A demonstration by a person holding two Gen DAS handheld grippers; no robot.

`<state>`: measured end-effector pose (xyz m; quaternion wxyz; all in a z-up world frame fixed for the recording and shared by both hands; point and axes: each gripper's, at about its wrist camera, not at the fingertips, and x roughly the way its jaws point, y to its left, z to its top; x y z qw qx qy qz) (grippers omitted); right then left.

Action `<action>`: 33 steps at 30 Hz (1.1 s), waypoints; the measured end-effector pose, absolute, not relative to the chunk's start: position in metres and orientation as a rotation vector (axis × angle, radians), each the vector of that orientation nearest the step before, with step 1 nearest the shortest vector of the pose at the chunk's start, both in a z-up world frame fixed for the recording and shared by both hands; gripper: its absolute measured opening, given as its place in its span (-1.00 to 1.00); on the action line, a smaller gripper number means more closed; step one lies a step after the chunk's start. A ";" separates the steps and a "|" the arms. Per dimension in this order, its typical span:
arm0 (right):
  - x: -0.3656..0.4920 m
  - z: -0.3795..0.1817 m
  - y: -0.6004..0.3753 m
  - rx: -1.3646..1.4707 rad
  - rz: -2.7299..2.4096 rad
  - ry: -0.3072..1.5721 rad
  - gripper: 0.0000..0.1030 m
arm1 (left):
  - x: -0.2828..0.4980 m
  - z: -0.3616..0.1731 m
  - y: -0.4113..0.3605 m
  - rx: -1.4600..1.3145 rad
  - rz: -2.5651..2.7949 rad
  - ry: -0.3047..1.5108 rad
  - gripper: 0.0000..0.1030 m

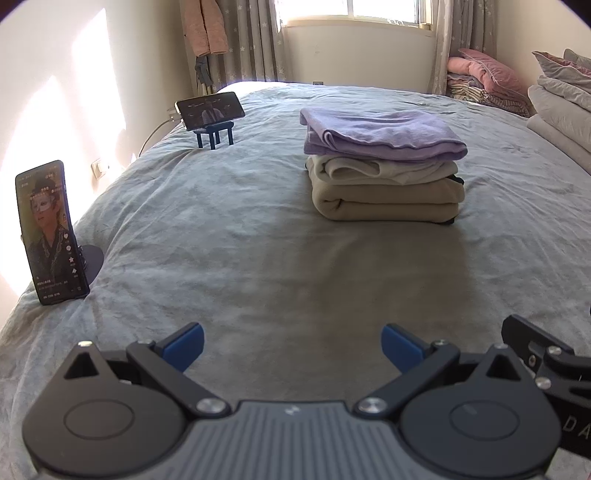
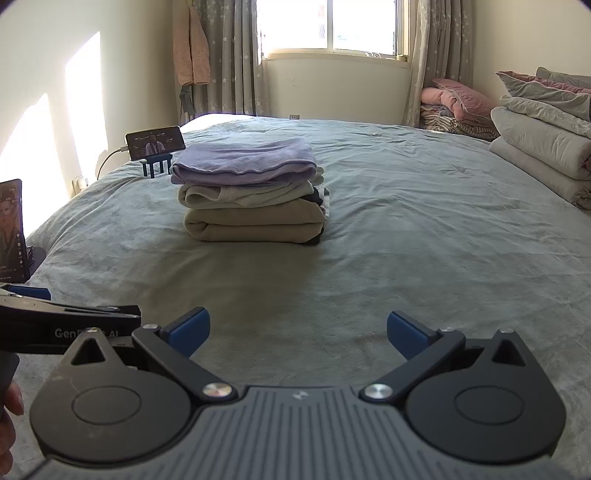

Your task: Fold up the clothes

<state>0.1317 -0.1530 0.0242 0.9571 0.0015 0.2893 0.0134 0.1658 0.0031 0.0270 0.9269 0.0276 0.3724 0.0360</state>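
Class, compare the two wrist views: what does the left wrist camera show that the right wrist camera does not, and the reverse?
Only the left wrist view shows the upright phone whole, plus the open left gripper head-on. Only the right wrist view shows the open right gripper head-on and part of a hand. Both share the folded clothes stack, the phone on a blue stand and the grey bedspread.

My left camera sits low over the bed and looks along it toward the window. My right camera looks the same way from just beside it. Both see the pile of clothes well ahead and the two phones.
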 end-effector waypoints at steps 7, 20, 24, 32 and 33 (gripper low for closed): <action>0.132 0.023 -0.151 -0.005 0.031 0.589 1.00 | 0.167 0.026 0.002 0.062 0.078 0.767 0.99; 0.132 0.027 -0.152 0.012 0.041 0.585 1.00 | 0.167 0.025 0.004 0.050 0.062 0.767 0.99; 0.128 0.035 -0.157 0.060 0.053 0.580 1.00 | 0.164 0.028 0.006 0.037 0.049 0.763 0.99; 0.118 0.047 -0.162 0.110 0.063 0.590 1.00 | 0.151 0.042 -0.002 0.057 0.019 0.732 0.99; 0.115 0.050 -0.162 0.106 0.062 0.589 1.00 | 0.148 0.045 -0.003 0.059 0.022 0.730 0.99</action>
